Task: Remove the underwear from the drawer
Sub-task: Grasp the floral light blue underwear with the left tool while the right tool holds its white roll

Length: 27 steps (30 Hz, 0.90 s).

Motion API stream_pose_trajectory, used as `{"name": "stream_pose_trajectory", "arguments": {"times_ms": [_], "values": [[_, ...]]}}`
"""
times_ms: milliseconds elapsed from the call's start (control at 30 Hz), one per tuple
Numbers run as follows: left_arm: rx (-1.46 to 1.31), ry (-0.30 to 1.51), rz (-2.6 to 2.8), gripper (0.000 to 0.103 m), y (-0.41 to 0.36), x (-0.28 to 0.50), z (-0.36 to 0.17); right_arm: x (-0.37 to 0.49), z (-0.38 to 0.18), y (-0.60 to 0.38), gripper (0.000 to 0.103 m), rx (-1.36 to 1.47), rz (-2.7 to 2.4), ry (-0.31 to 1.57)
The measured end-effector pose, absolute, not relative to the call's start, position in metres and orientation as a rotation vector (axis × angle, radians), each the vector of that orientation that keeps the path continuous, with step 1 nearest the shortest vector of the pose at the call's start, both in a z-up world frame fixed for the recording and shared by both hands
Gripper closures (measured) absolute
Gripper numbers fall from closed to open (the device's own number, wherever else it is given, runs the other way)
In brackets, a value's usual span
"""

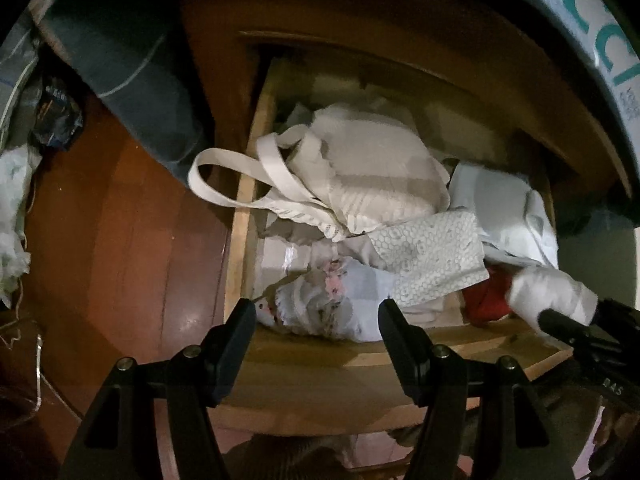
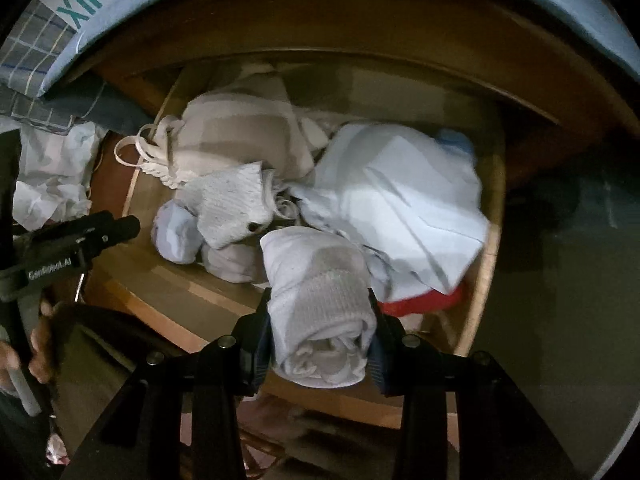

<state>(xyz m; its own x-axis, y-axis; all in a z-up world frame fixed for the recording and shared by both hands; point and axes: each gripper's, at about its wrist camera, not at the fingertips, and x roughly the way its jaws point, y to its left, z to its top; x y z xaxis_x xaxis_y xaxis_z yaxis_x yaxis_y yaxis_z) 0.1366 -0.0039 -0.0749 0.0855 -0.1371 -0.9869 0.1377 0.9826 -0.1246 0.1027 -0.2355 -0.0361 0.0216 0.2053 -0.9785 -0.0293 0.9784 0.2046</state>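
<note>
Floorboards (image 1: 132, 240) of reddish wood lie out to the left of the left gripper (image 1: 316, 316), and a beige strap (image 1: 224, 184) loops over the drawer's side rail just ahead of it on that side. That gripper hangs above the front edge of the open drawer (image 1: 240, 240) with its jaws spread wide and nothing between them; directly ahead of its fingertips sits a pale blue bundle with small pink flowers (image 1: 340, 300), and beyond that a cream padded garment (image 1: 372, 172) and a white lacy piece (image 1: 436, 252). Further right, the right gripper (image 2: 320, 320) has its jaws closed around a rolled white piece of underwear (image 2: 320, 300), which sits squeezed between the pads at the drawer's front right corner, just ahead of the front board. From where I stand the roll looks soft and ribbed in its grey-shaded middle band, tightly wound with the loose end showing toward the camera, so it should hold together when lifted. To its right lies a light blue folded cloth (image 2: 400, 200) with something red (image 2: 432, 304) under it. I would judge the task about half done: the grasp is made, but the roll appears not yet clear of the drawer, so lifting it up and out over the front board remains.
</note>
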Motion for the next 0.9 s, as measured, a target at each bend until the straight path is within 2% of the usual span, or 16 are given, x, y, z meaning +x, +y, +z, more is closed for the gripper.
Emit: {"name": "stream_pose_trajectory", "arguments": {"times_ms": [333, 800, 833, 867, 900], "values": [[0.118, 1.586, -0.213, 0.038, -0.035, 0.148, -0.104, 0.090, -0.052, -0.253, 0.066, 0.229, 0.195, 1.510], [0.021, 1.706, -0.175, 0.038, -0.035, 0.171, -0.139, 0.090, -0.052, -0.246, 0.066, 0.167, 0.197, 1.520], [0.018, 1.698, -0.173, 0.043, -0.034, 0.172, -0.139, 0.090, -0.053, -0.247, 0.066, 0.171, 0.197, 1.520], [0.021, 1.693, -0.175, 0.056, -0.034, 0.172, -0.138, 0.090, -0.053, -0.248, 0.066, 0.176, 0.197, 1.520], [0.026, 1.690, -0.177, 0.059, -0.034, 0.172, -0.138, 0.090, -0.053, -0.248, 0.066, 0.180, 0.199, 1.522]]}}
